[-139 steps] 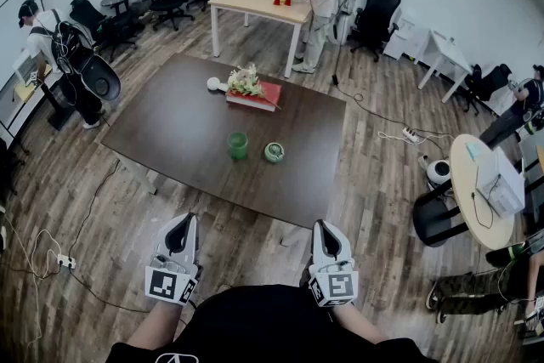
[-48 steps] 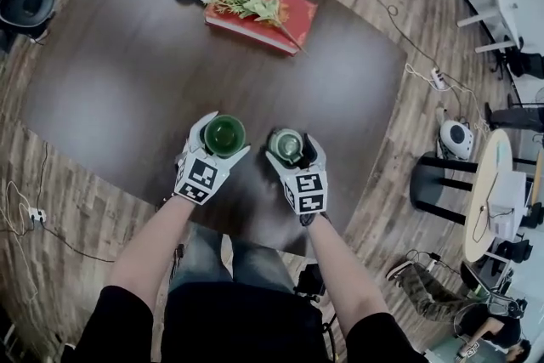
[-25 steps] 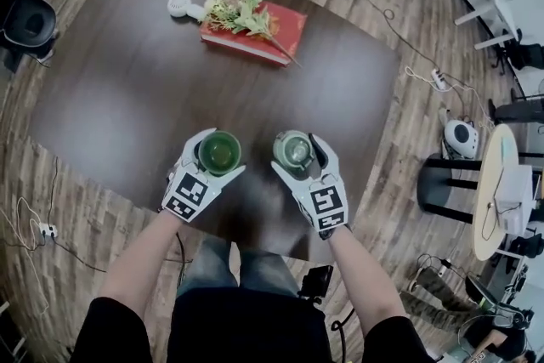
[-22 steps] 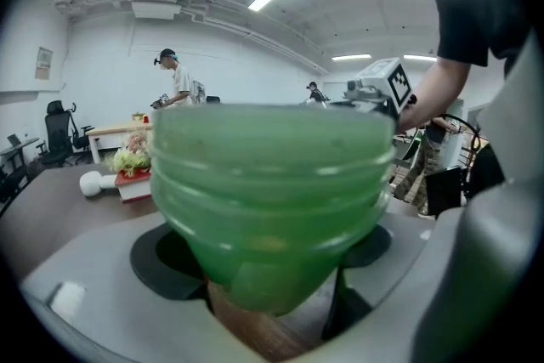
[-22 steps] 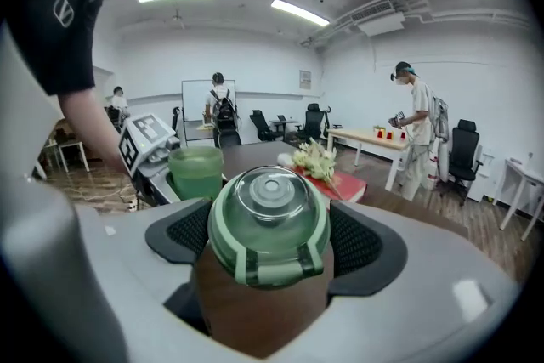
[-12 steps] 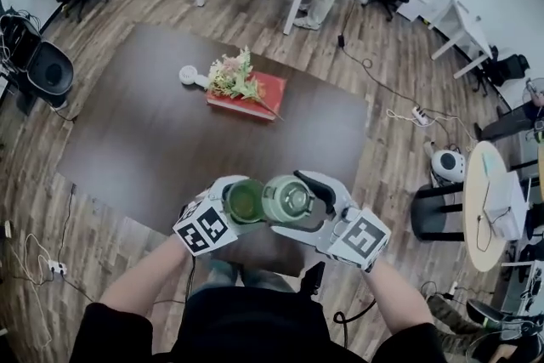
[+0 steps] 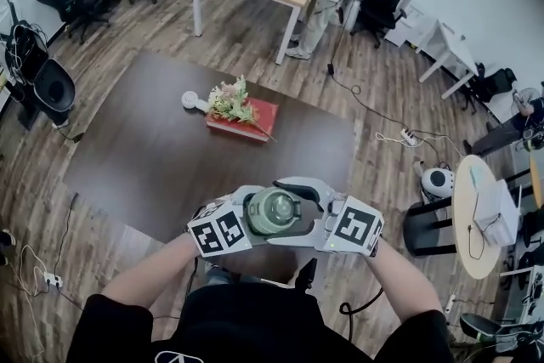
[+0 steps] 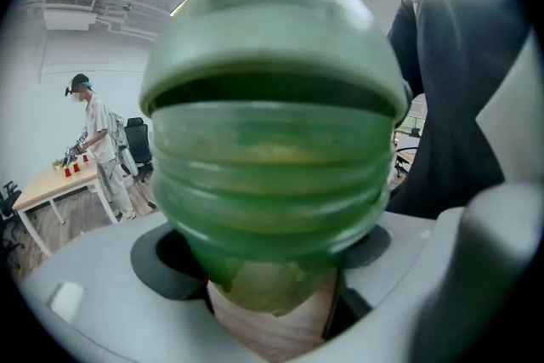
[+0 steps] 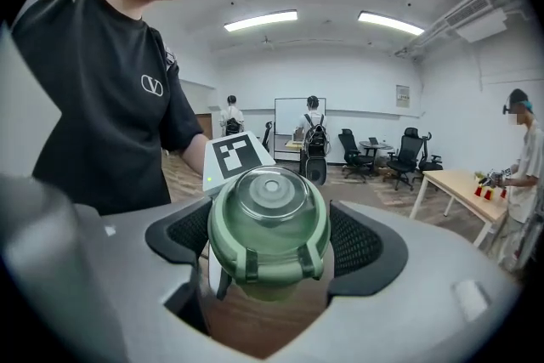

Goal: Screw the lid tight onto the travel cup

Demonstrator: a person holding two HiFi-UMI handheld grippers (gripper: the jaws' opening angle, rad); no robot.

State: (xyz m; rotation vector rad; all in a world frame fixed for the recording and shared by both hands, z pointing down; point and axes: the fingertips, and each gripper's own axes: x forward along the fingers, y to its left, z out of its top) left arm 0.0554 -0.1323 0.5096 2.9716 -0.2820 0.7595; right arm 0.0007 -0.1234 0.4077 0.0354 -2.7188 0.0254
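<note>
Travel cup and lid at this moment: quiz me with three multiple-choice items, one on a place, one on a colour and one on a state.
1. Where is the travel cup?
A. Set down, with no gripper on it
B. Between the fingers of the left gripper, raised in front of the person
C. In a bare hand

2. What colour is the travel cup?
A. Green
B. Red
C. White

3. What state is the lid in?
A. Set down apart from the cup
B. Gripped by the right gripper and held at the cup's mouth, with the screw threads exposed
C. Screwed fully down, with no threads showing

Answers:
1 B: the left gripper view shows the cup clamped between those fingers.
2 A: its ribbed wall is see-through green.
3 B: the right gripper view shows the lid between the fingers, and the left gripper view shows bare threads below it.
</note>
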